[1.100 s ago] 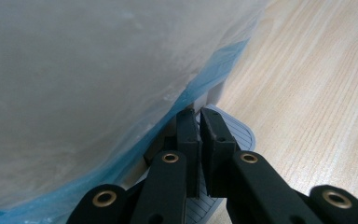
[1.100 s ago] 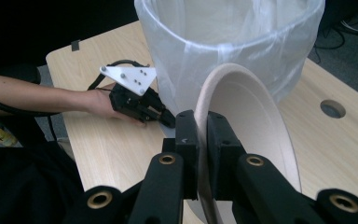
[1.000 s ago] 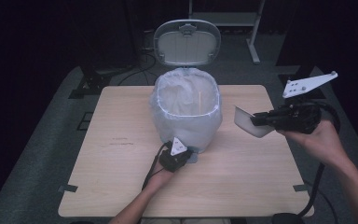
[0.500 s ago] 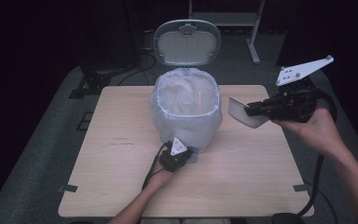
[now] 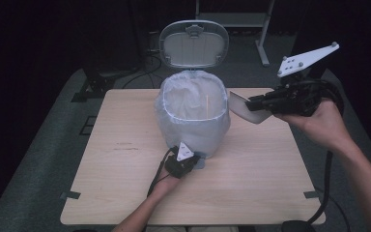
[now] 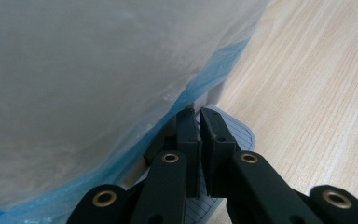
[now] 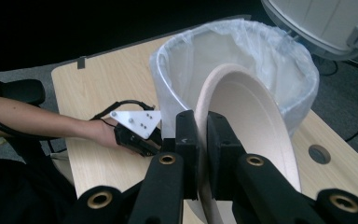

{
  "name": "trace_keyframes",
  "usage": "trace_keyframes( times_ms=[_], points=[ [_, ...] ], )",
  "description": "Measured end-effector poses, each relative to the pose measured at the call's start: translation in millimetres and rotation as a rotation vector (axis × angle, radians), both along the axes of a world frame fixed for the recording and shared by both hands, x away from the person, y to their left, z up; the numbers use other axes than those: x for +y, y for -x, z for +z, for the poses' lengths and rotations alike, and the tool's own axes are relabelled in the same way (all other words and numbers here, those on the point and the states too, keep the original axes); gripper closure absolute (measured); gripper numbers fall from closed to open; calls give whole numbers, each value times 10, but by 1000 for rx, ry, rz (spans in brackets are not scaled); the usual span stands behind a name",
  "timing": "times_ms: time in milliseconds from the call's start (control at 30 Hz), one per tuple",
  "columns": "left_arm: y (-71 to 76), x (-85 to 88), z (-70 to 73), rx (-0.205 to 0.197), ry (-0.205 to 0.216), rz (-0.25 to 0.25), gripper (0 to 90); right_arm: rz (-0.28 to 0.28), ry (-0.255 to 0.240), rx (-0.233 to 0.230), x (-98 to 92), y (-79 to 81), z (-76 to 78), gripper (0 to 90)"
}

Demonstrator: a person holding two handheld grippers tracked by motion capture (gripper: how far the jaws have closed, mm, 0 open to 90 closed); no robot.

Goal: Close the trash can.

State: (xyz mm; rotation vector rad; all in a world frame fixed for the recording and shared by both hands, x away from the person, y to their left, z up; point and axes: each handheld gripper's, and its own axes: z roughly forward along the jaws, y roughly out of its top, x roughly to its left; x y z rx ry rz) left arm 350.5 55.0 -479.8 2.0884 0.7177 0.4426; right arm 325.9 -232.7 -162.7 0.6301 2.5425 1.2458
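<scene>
A white pedal bin [image 5: 193,121] lined with a clear plastic bag stands mid-table, its lid [image 5: 193,43] raised. At its base my left gripper [image 5: 193,159] is shut, with nothing between the jaws. In the left gripper view the left gripper [image 6: 198,116] rests its tips on the grey ribbed pedal [image 6: 235,135], right against the bag [image 6: 98,70]. My right gripper [image 5: 251,103] is shut on the rim of an off-white paper plate [image 5: 241,110]. It holds the plate tilted on edge just right of the bin's rim. Up close, the plate [image 7: 256,116] stands between my right gripper [image 7: 201,122] and the bin's mouth [image 7: 261,51].
The wooden table [image 5: 125,159] has bare room left and right of the bin. A small round hole [image 7: 319,154] marks the tabletop near one edge. Dark floor, cables and a stand base [image 5: 232,19] lie beyond the far edge.
My right gripper has risen and moved left toward the bin with the plate, which now stands more on edge. The left hand has stayed at the pedal.
</scene>
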Motion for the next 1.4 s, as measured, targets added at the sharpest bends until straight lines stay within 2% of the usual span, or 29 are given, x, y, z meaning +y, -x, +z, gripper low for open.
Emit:
trace_keyframes(
  times_ms=[233,667,1067,1400],
  points=[
    [-1,0,-1,0,1,1,872,21,16,-8,133,-46,69,837],
    [-1,1,0,2,1,1,871,31,22,-17,235,-100,169,837],
    [-3,2,0,2,3,1,872,52,34,-22,449,-255,268,837],
    [-4,3,0,2,3,0,871,63,38,-30,566,-308,325,837]
  ],
)
